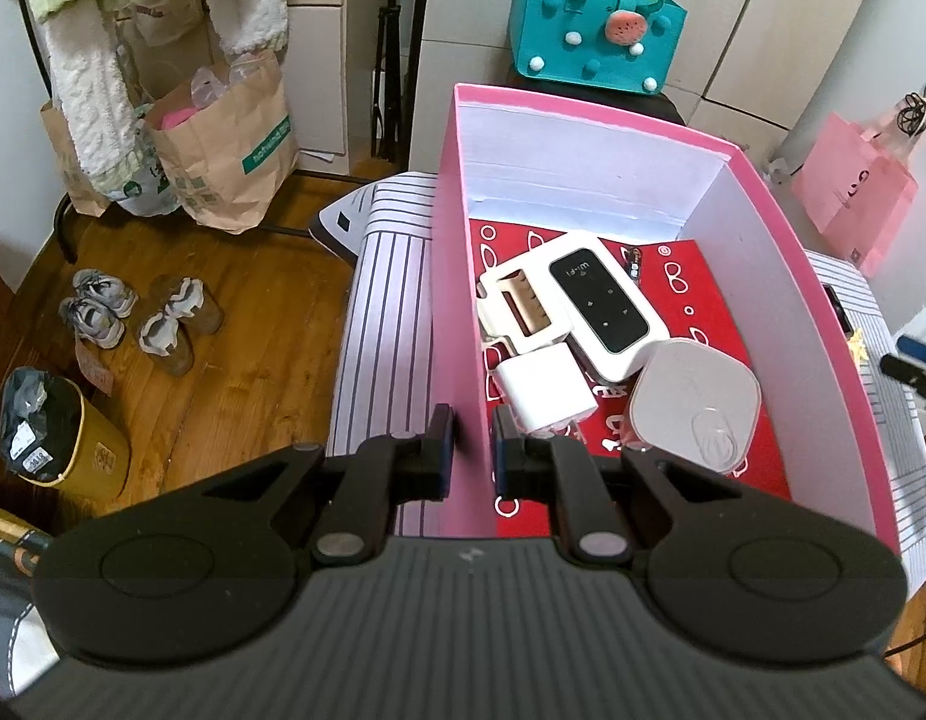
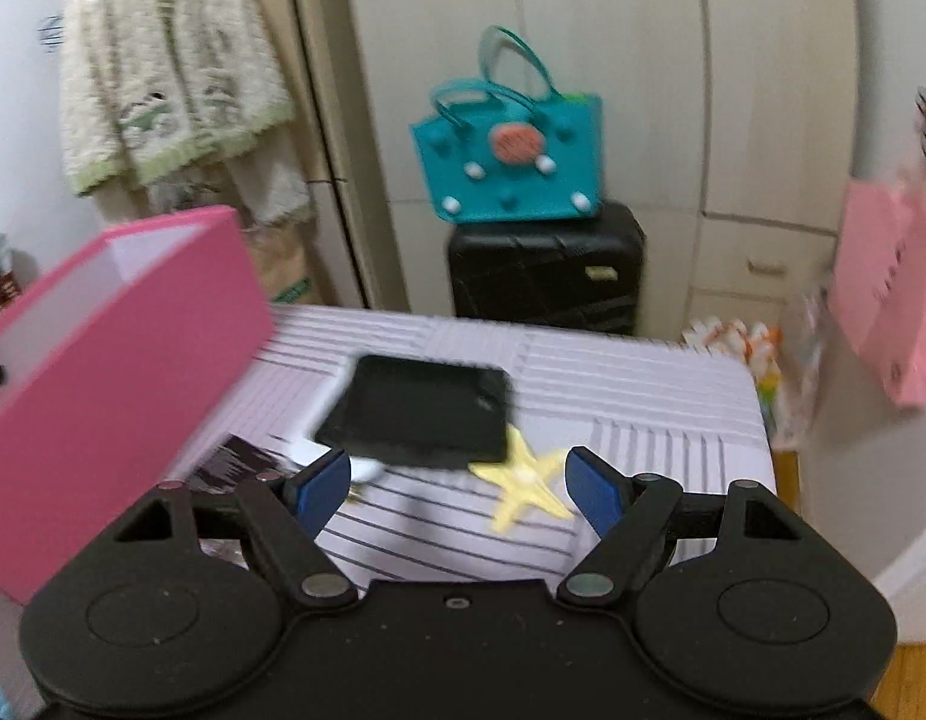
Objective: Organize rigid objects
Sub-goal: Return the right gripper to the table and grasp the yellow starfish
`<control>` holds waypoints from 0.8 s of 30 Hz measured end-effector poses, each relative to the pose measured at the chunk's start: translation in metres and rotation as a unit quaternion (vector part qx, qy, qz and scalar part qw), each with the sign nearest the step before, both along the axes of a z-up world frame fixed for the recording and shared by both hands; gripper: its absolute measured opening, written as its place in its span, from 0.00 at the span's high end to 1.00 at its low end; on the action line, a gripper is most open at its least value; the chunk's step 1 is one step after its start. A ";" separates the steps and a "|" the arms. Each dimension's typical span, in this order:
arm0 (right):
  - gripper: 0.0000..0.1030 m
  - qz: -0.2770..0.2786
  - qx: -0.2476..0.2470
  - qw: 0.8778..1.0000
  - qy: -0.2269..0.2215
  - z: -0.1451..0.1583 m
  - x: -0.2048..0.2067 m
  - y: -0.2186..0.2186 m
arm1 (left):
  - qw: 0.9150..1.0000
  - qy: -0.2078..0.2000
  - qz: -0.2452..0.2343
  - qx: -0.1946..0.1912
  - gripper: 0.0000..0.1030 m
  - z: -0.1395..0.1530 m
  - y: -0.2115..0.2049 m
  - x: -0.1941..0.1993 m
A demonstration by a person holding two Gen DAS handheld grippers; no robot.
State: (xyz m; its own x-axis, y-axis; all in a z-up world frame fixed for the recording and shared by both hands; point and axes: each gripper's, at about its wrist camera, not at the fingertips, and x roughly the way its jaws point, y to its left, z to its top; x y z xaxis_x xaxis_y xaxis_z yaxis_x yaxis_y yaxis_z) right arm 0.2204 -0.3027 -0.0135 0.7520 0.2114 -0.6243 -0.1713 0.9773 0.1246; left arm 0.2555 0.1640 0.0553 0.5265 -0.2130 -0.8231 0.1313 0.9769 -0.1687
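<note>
Left gripper [image 1: 467,444]: jaws pinched on the near-left wall of the pink box [image 1: 456,300], so the box is held steady, apparently tilted, on the striped desk [image 1: 378,276]. Already inside, on a red liner: a white Wi-Fi router [image 1: 607,306], a beige toaster-like toy [image 1: 523,306], a white charger plug [image 1: 544,390] and a white rounded case [image 1: 694,402], all packed close together.

Right gripper [image 2: 459,480]: jaws spread wide, nothing between them, aimed down at the desk just right of the box. Frame is motion-blurred.

Step judged: approach for the next pick. Nearest candidates are a black flat tablet-like slab [image 2: 420,408] and a yellow starfish [image 2: 526,480], touching or overlapping at the slab's corner. The slab looks thin and flat; an edge grip would likely be needed, then a transfer leftward into the box.
</note>
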 end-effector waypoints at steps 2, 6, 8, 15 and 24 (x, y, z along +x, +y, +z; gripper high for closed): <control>0.20 -0.011 0.002 1.000 0.010 -0.012 0.005 -0.006 | 1.000 0.001 0.003 0.000 0.89 0.000 0.000 0.000; 0.20 -0.022 0.009 1.000 0.020 -0.027 0.013 -0.011 | 1.000 0.002 0.008 0.003 0.89 0.000 -0.001 0.000; 0.20 -0.018 0.006 1.000 0.018 -0.032 0.016 -0.009 | 1.000 0.002 0.009 0.005 0.89 0.000 -0.002 0.000; 0.21 -0.011 -0.052 0.999 -0.007 -0.040 0.027 0.002 | 1.000 0.002 0.011 0.006 0.89 0.000 -0.003 0.000; 0.47 -0.002 -0.046 0.999 -0.017 -0.038 0.021 0.001 | 1.000 0.001 0.011 0.007 0.89 0.001 -0.002 -0.001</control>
State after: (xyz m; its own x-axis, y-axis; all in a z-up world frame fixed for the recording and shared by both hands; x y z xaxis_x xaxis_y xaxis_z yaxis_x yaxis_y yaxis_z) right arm 0.2417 -0.3021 -0.0512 0.7733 0.1522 -0.6155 -0.1704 0.9849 0.0295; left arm 0.2544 0.1622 0.0563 0.5287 -0.1893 -0.8274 0.1091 0.9819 -0.1548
